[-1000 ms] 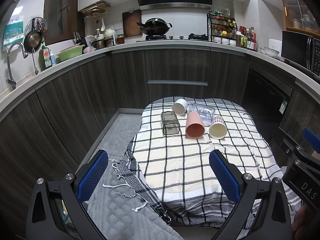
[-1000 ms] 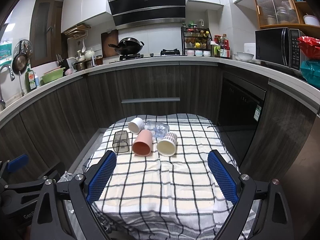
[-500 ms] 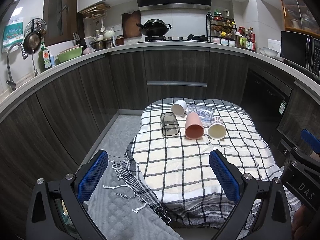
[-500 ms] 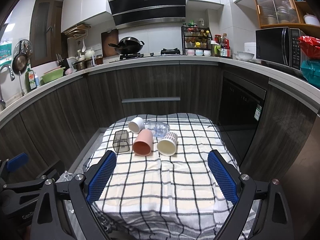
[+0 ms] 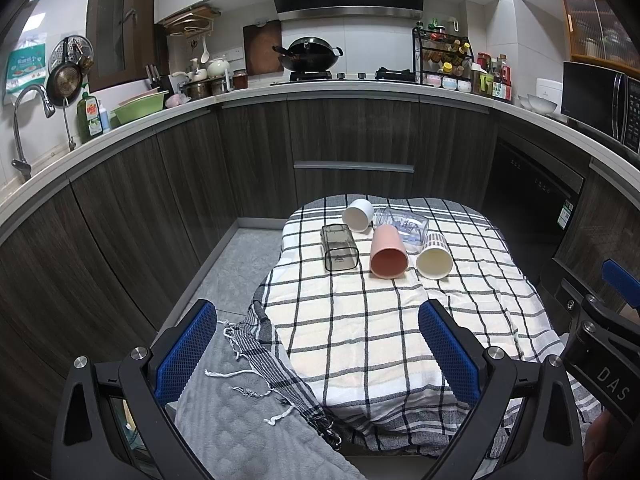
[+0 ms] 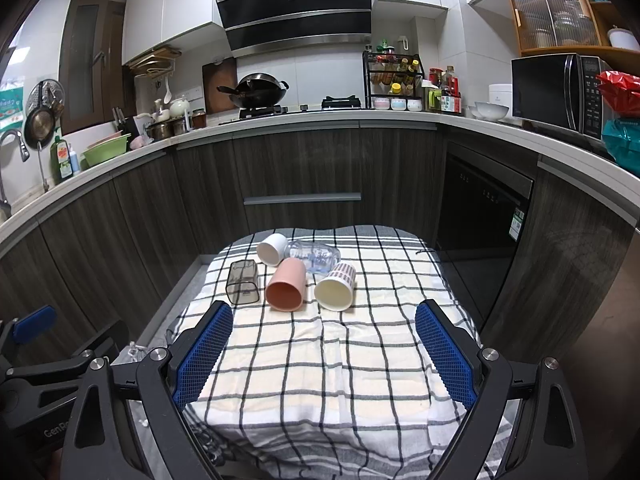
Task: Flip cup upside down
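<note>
Both the left hand-held gripper (image 5: 318, 354) and right hand-held gripper (image 6: 324, 354) gape wide, empty; bare checked cloth (image 6: 340, 360) separates them from the toppled pink cup (image 6: 285, 290).

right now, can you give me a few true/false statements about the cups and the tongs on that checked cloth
1. The pink cup lies on its side, mouth toward the camera. True.
2. The right tongs are shut on the pink cup. False: they are open, holding nothing.
3. The striped cup lies to the right of the pink cup in the right wrist view. True.
4. The smoky square cup stands upright. False: it lies on its side.
5. The left tongs are open, short of the cups. True.
6. The white cup is stacked inside the pink cup. False: it lies separately behind it.
</note>
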A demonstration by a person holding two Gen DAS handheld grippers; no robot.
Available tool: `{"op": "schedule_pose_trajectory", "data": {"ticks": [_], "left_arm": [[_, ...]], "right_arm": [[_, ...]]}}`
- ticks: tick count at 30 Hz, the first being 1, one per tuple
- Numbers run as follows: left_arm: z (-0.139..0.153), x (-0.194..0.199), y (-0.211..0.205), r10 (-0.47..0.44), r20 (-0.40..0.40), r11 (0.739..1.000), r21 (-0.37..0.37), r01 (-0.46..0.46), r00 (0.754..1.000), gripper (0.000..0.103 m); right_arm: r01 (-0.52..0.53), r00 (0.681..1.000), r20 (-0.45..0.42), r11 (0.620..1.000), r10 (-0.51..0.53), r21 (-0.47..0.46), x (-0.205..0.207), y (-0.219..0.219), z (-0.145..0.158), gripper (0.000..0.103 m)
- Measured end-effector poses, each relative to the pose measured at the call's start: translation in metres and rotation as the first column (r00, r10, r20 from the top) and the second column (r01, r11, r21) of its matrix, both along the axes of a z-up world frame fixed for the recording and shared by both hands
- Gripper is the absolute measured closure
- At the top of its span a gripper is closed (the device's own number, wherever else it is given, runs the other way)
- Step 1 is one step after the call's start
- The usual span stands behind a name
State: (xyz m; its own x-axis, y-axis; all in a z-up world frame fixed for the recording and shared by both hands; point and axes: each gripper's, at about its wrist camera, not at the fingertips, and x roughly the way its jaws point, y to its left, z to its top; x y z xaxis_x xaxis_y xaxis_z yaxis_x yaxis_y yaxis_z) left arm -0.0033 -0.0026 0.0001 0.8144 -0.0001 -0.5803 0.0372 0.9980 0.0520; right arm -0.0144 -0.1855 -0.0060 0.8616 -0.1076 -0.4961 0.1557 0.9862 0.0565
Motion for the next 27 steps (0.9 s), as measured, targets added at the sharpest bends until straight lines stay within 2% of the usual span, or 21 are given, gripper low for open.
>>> {"op": "schedule_pose_trajectory", "data": {"ticks": [27], "left_arm": [[-0.0046, 0.0052, 0.0008, 0.016, -0.008, 1.0, 0.0, -0.016, 1.0, 0.0]], "right_arm": [[-0.004, 1.0, -0.004, 1.0, 0.004, 0.01, 0.0042, 0.0033, -0.0039, 0.01]]}}
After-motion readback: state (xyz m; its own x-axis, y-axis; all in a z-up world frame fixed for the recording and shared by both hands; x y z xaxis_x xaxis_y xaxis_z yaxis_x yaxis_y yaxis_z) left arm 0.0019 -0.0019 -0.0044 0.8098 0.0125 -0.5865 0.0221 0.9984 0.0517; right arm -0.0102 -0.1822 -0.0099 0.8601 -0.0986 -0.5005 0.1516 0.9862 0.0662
